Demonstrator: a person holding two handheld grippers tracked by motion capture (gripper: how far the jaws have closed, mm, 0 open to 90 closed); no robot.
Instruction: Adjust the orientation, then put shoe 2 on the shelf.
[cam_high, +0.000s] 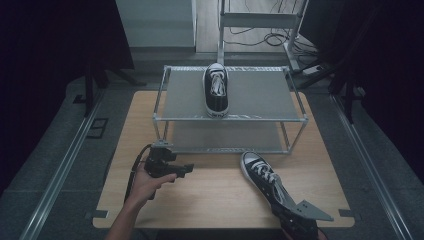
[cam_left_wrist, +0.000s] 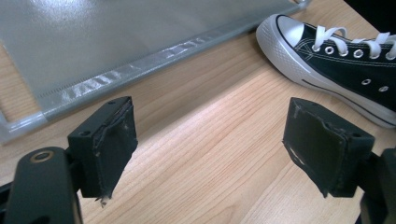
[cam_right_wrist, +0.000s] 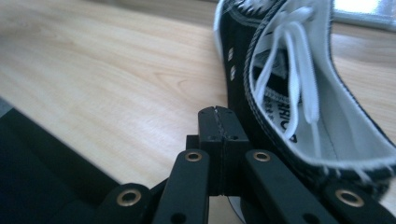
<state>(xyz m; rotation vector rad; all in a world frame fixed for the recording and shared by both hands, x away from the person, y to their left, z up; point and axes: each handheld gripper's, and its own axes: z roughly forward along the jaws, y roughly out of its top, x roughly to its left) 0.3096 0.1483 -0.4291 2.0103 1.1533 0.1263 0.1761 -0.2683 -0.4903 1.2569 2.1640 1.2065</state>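
Black sneaker (cam_right_wrist: 280, 93) just beside the right gripper (cam_right_wrist: 223, 122), its jaws clenched together, left gripper (cam_left_wrist: 210, 144) jaws released, bare table (cam_left_wrist: 210, 154) between.

My right claw (cam_high: 295, 216) cut off by bottom edge in high view. Sneaker (cam_right_wrist: 299, 93) heel blurred, cropped at right gripper view's edge. Whether my claw pinches sneaker: can't tell.
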